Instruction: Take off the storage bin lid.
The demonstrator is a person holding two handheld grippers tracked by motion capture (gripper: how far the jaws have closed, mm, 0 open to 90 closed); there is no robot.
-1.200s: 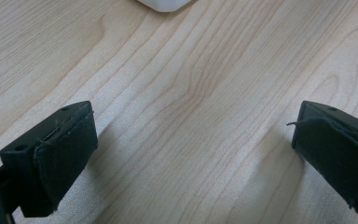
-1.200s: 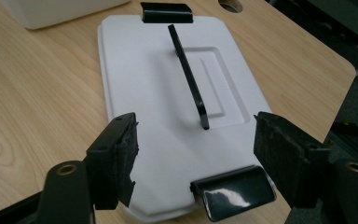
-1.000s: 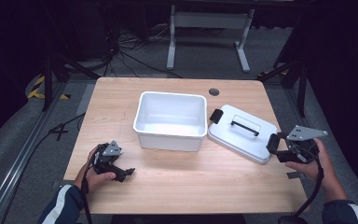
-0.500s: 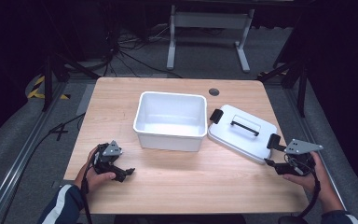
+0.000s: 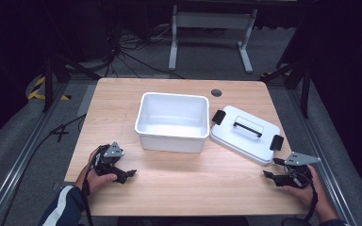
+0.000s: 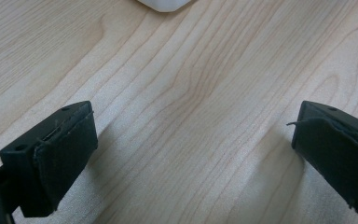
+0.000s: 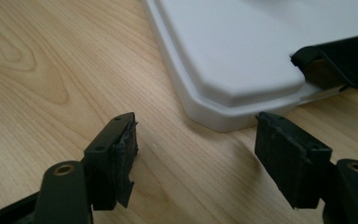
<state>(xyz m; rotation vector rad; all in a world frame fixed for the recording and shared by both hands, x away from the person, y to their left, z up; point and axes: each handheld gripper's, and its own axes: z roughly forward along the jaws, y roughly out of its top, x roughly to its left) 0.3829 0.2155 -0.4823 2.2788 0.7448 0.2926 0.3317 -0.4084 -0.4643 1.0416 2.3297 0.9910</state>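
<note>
An empty white bin [image 5: 172, 121] stands in the middle of the wooden table [image 5: 179, 186]. Its white lid [image 5: 245, 134], with a black handle and black clips, lies flat to the bin's right. My left gripper [image 5: 128, 174] rests open on the table at the front left, jaws wide over bare wood [image 6: 191, 140]; a corner of the bin [image 6: 163, 4] shows ahead. My right gripper [image 5: 267, 175] lies open near the front right, just short of the lid's near corner [image 7: 242, 88], with a black clip [image 7: 340, 60] beside it.
A round cable hole [image 5: 216, 92] sits at the table's back edge. Behind the table stand a metal frame [image 5: 211, 28] and floor cables [image 5: 122, 56]. Bare wood stretches between the two grippers along the front.
The right gripper has moved back toward the front edge and lower, away from the lid's side. The left gripper has stayed put.
</note>
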